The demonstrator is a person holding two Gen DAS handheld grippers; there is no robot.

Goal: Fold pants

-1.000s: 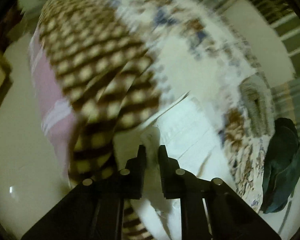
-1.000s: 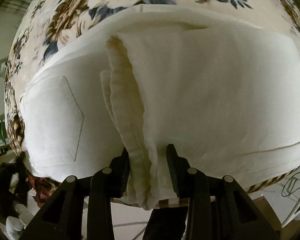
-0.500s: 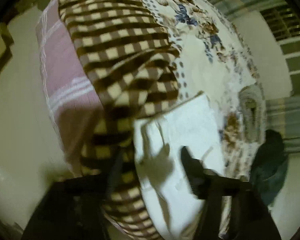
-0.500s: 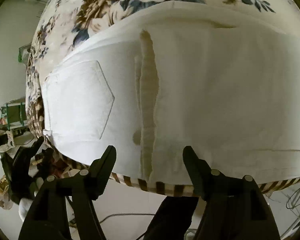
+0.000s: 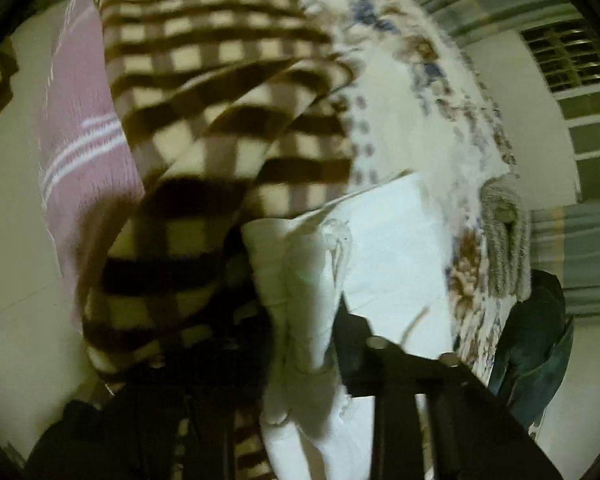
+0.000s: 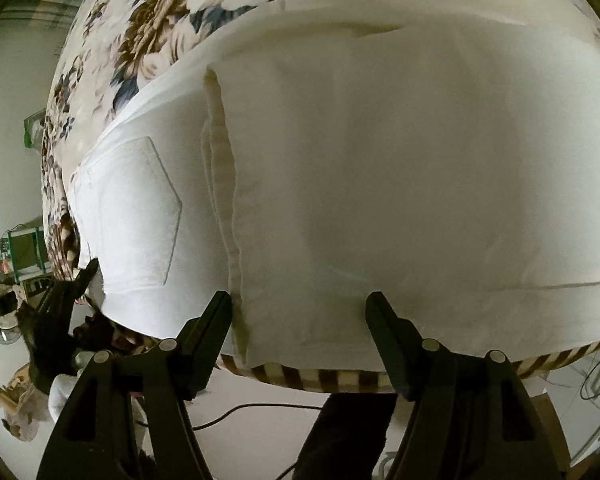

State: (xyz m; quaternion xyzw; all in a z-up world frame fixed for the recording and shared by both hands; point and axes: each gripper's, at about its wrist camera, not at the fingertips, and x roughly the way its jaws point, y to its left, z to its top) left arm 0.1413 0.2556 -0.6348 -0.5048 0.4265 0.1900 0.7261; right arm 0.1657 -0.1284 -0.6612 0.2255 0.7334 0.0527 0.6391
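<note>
White pants [image 6: 380, 184] lie folded on a bed with a floral cover [image 6: 172, 28]; a back pocket [image 6: 140, 208] faces up at the left and a doubled leg hem runs down the middle. My right gripper [image 6: 298, 312] is open, its jaws wide apart at the near edge of the pants, holding nothing. In the left wrist view the image is blurred; my left gripper [image 5: 300, 320] has its jaws apart around the corner of the white pants [image 5: 384, 256], with cloth bunched between the fingers. The left gripper also shows at the pants' corner in the right wrist view [image 6: 72, 288].
A brown checked blanket [image 5: 220, 128] and a pink striped towel [image 5: 84, 152] hang over the bed edge beside the pants. A grey knitted item [image 5: 500, 240] and a dark green garment [image 5: 536, 344] are at the right. Cables lie on the floor [image 6: 260, 408].
Both grippers were shut on the pants a second ago and have opened. The right gripper let the hem drop flat and drew back to the pants' edge. The left gripper shifted closer.
</note>
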